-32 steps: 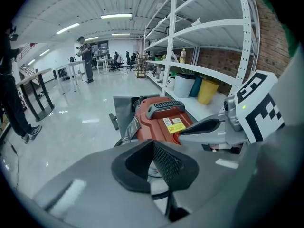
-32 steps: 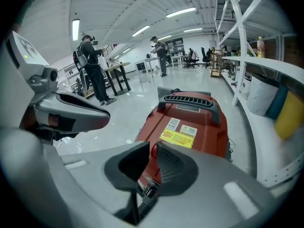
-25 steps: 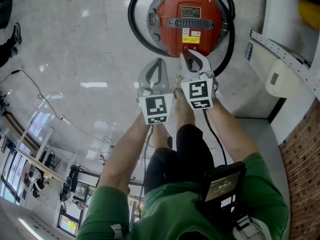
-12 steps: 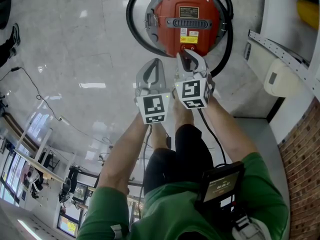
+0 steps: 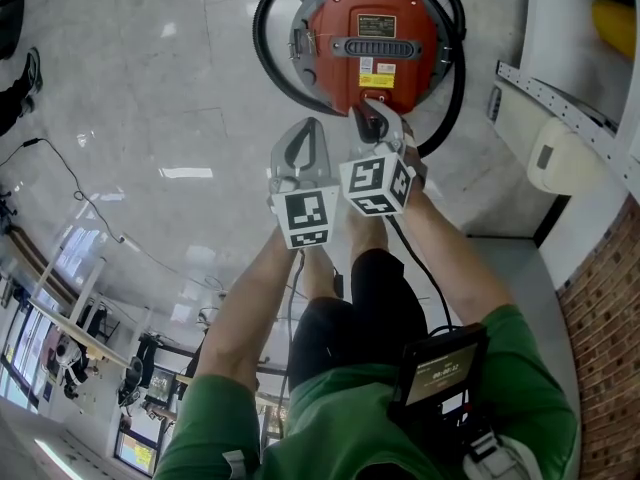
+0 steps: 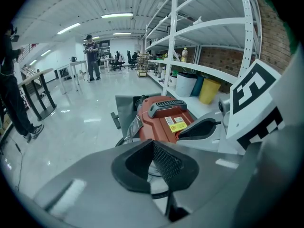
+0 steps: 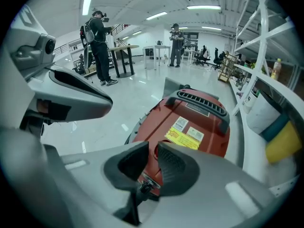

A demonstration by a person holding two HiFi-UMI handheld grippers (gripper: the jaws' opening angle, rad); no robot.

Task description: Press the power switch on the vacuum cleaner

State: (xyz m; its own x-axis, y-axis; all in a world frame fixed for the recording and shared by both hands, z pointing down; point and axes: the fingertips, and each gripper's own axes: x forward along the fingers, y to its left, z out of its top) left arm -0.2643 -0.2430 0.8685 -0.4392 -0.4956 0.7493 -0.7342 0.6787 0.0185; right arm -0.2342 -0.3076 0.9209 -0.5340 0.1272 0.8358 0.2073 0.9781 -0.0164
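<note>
The red vacuum cleaner (image 5: 375,43) stands on the floor at the top of the head view, with a grey handle on top and yellow labels on its near side. My right gripper (image 5: 373,118) is shut, and its tips lie over the vacuum's near rim just below the labels. The switch there is hidden under the tips. In the right gripper view the vacuum (image 7: 199,122) fills the space just beyond the right gripper (image 7: 153,148). My left gripper (image 5: 303,140) is shut on nothing and hangs over bare floor, left of the vacuum (image 6: 164,120).
A black hose (image 5: 268,48) loops round the vacuum. White metal shelving (image 5: 560,98) and a brick wall stand on the right. A thin cable (image 5: 70,183) lies on the glossy floor at left. People stand far off (image 7: 99,42) by tables.
My right gripper has moved forward to the vacuum's near rim and tilted a little. The left gripper rose slightly and then held still.
</note>
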